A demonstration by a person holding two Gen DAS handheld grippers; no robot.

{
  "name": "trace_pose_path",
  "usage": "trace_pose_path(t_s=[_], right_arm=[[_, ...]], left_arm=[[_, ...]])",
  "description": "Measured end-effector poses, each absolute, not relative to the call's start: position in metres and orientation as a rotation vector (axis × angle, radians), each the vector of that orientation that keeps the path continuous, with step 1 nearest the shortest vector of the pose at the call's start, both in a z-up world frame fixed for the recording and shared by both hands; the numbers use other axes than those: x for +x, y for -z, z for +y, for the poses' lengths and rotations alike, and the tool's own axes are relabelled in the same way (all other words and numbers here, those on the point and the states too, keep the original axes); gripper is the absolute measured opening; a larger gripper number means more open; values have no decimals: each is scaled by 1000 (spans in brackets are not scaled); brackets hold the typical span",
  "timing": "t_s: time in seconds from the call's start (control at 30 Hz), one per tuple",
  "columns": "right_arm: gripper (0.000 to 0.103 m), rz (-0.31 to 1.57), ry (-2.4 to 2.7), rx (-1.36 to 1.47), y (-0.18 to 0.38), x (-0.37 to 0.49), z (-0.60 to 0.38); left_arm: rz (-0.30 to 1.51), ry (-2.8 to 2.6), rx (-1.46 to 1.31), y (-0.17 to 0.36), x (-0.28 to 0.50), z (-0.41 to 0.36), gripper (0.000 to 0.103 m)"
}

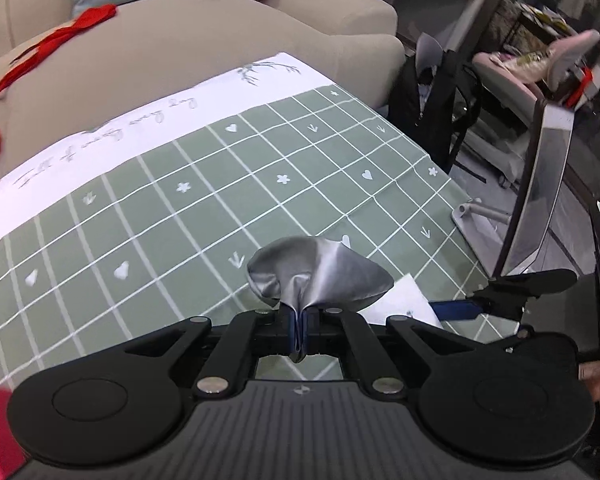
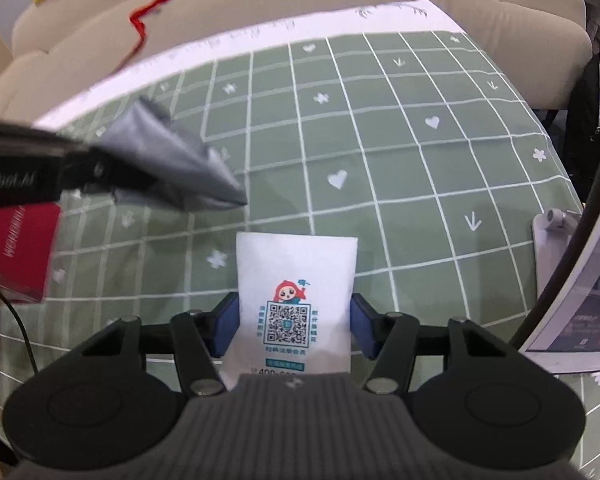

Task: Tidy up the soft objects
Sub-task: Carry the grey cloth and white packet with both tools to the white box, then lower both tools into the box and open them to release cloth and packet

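Grey cloth (image 1: 320,272): pinched in left gripper (image 1: 299,330), lifted; thin bite could slip.
White packet (image 2: 296,280): between right gripper (image 2: 294,322) jaws, apart; may skid.

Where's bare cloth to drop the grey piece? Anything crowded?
Free: the green grid tablecloth from the white pouch out to its white border by the sofa, and to the right up to the monitor stand. Crowded: the near edge, with the pouch between the right gripper fingers, the red book left, and the grey cloth in the left gripper.
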State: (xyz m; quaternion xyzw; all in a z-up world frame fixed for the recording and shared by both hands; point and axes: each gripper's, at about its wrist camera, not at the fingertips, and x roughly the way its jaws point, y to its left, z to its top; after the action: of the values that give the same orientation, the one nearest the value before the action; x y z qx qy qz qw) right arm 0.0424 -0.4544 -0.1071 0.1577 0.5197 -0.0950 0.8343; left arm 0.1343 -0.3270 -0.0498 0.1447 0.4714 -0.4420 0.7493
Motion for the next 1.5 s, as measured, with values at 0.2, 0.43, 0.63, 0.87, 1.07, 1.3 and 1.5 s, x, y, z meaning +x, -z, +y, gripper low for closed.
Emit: trace_pose_path(t_s=[0.2, 0.43, 0.63, 0.87, 1.07, 1.3, 1.5], right_arm=[[58, 1039, 200, 348, 83, 37, -444], [58, 909, 147, 381, 44, 42, -402], [58, 845, 73, 284, -7, 56, -336], [59, 781, -102, 254, -52, 84, -246], [59, 776, -190, 193, -69, 128, -162], [59, 883, -294, 66, -40, 185, -61], [59, 1021, -319, 30, 11, 224, -20]], left_arm=[[1026, 834, 319, 11, 128, -286, 3], [855, 621, 462, -50, 104, -220, 4], [830, 491, 450, -74, 99, -154, 4], [848, 368, 431, -80, 103, -71, 4], [928, 253, 324, -55, 117, 8, 4], [1049, 186, 134, 0, 133, 84, 4], [1085, 193, 57, 30, 135, 104, 4]])
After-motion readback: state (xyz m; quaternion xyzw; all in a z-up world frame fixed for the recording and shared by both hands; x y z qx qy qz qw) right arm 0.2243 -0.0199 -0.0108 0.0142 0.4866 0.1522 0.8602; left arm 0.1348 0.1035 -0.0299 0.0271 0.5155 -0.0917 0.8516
